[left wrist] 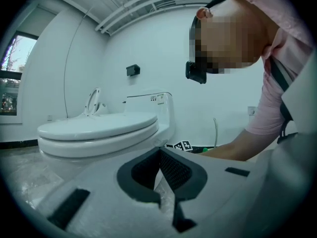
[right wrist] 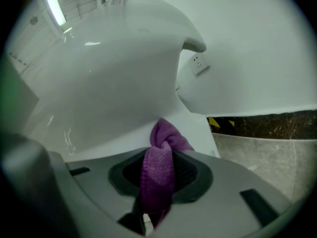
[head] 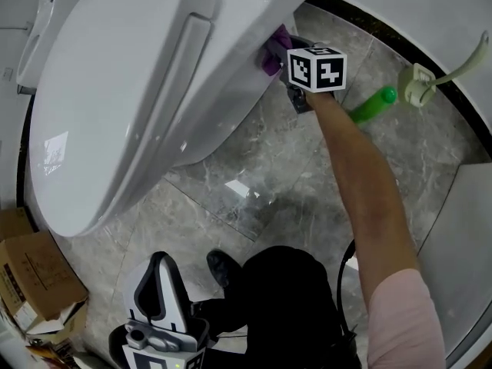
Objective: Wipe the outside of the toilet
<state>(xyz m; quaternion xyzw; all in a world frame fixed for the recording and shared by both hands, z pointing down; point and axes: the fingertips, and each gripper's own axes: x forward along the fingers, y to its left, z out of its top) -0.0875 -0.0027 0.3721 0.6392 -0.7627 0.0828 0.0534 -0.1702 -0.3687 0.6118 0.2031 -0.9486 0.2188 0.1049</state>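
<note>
The white toilet [head: 138, 91] fills the upper left of the head view, with its lid down. My right gripper [head: 280, 61] is shut on a purple cloth [head: 273, 52] and presses it against the side of the bowl. The right gripper view has the cloth [right wrist: 159, 167] bunched between the jaws, its tip touching the toilet's curved white side [right wrist: 109, 83]. My left gripper [head: 157, 264] hangs low by the person's legs, away from the toilet. Its jaws [left wrist: 159, 152] are shut with nothing in them, and the toilet [left wrist: 99, 133] stands beyond them.
A green bottle [head: 373, 104] and a white brush holder [head: 419, 87] stand on the grey marble floor to the right of my right arm. Cardboard boxes [head: 31, 275] lie at the lower left. A dark shoe [head: 223, 267] is below the bowl. A wall socket [right wrist: 199, 63] sits behind the toilet.
</note>
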